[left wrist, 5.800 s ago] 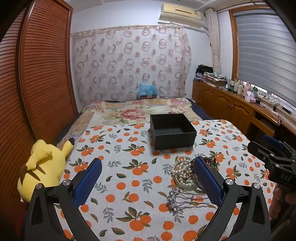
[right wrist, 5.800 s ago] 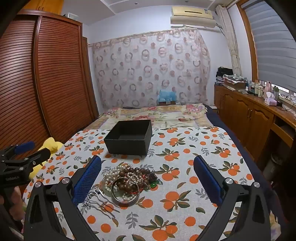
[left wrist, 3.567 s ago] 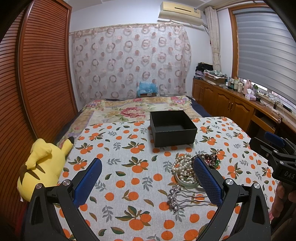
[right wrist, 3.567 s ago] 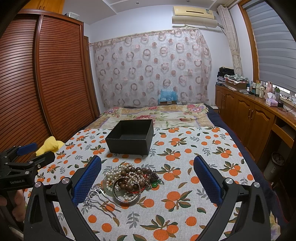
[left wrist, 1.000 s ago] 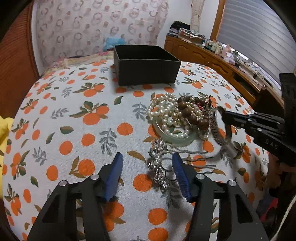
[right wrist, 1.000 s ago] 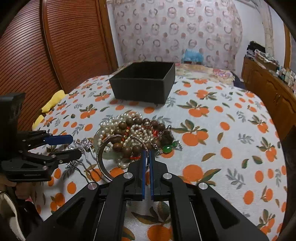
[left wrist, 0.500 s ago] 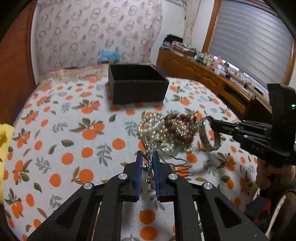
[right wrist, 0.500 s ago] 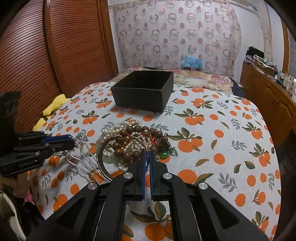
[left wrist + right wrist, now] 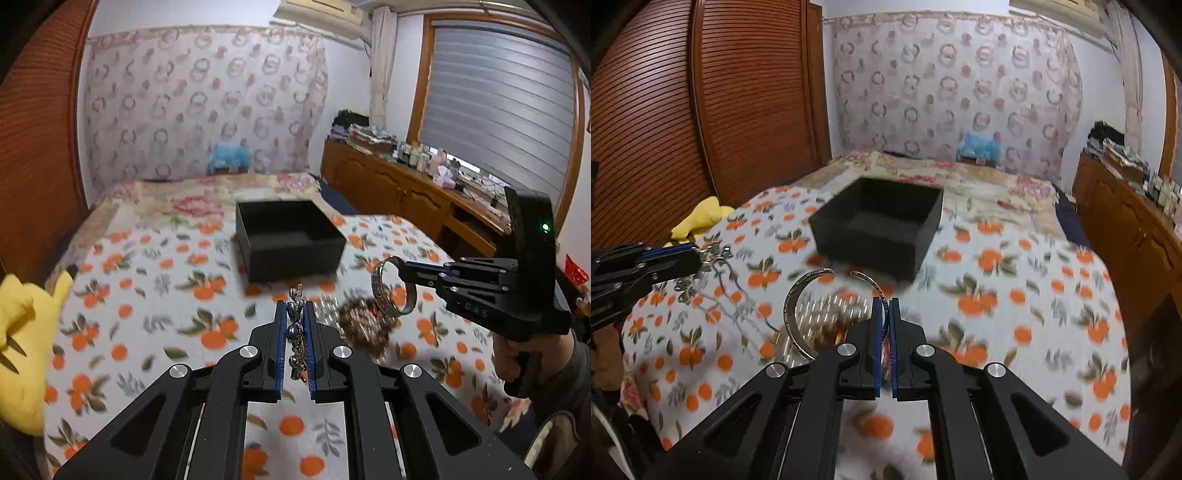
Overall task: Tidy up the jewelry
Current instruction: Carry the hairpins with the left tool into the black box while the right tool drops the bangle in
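Left hand-held gripper [image 9: 295, 314] clamped on silver hairpin [image 9: 296, 334] (right hand-held gripper [image 9: 885, 306] on open bangle [image 9: 792, 314]).

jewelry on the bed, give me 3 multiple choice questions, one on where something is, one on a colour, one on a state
1. Where does the black box stand relative to the pile of beads?
A. beyond the pile, farther up the bed
B. on top of the pile
C. on the wooden counter

2. What colour is the plush toy at the bed's edge?
A. blue
B. yellow
C. green

3. What is the right gripper doing?
A. standing open above the box
B. shut on the open silver bangle
C. shut on a pearl necklace

Answers:
1. A: the box sits on the bedspread behind the beads in both views.
2. B: it is plainly yellow at the left of the left wrist view.
3. B: the bangle's band runs between the closed pads, while the left gripper is shut on the silver hair comb.
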A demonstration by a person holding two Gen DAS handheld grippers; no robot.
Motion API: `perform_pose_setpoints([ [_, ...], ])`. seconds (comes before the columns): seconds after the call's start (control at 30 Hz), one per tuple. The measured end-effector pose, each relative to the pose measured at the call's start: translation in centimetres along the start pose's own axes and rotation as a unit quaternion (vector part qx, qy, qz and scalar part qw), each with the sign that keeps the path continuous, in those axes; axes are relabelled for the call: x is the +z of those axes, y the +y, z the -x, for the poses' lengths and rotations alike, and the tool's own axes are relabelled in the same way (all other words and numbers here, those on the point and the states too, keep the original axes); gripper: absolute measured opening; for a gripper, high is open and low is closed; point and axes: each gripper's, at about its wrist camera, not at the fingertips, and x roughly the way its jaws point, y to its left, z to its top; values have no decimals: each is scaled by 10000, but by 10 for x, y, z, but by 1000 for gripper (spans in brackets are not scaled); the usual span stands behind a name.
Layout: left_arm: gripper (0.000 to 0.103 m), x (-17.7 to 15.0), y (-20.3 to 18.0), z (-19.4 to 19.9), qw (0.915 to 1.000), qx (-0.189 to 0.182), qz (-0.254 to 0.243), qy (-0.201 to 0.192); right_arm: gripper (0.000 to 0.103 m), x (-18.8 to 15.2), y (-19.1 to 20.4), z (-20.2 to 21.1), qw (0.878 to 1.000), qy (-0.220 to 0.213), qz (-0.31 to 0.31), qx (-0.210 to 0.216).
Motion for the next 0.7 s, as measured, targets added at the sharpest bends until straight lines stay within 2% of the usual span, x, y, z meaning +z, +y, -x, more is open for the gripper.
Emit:
perform_pose_setpoints([
  [0.33, 8, 41, 20, -13, 9992, 339, -72, -218, 4, 55, -21, -47, 9997, 40, 45, -236],
  [0.7, 8, 80, 25, -37, 9976, 581, -214, -305, 5, 89, -27, -103, 9995, 231, 73, -196],
])
